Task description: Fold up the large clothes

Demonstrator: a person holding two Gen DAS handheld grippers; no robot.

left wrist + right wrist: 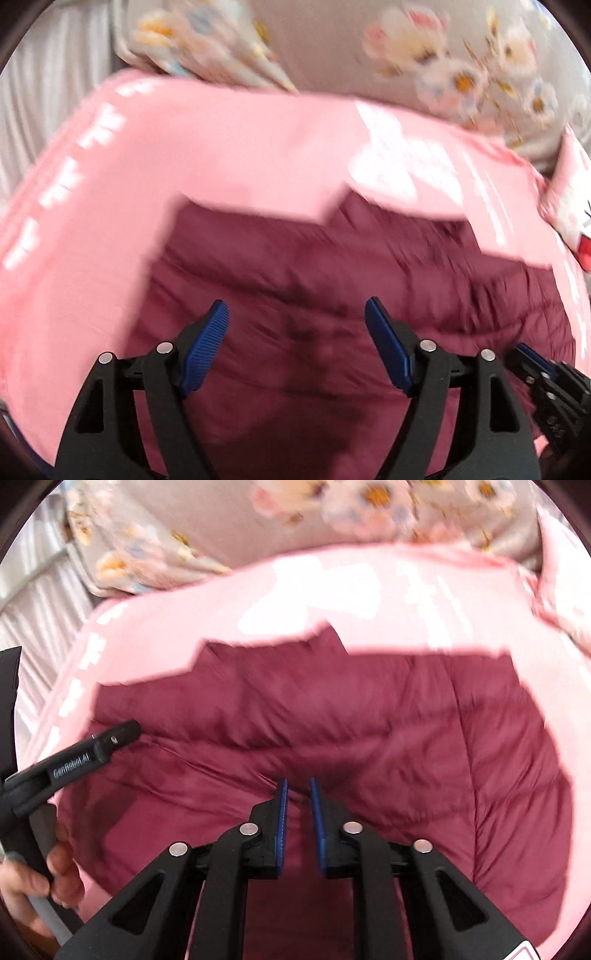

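A pink bed sheet (177,635) (print blurred) is largely covered by the maroon quilted jacket (332,720), its near edge cut off. The left gripper (295,314) is held wide apart above it; the right gripper (297,786) is nearly closed, with nothing clearly pinched.

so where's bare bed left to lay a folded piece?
Free: pink sheet left of the maroon puffer jacket, and the strip between jacket and floral pillows. Crowded: bed middle, under the jacket with left gripper and right gripper.
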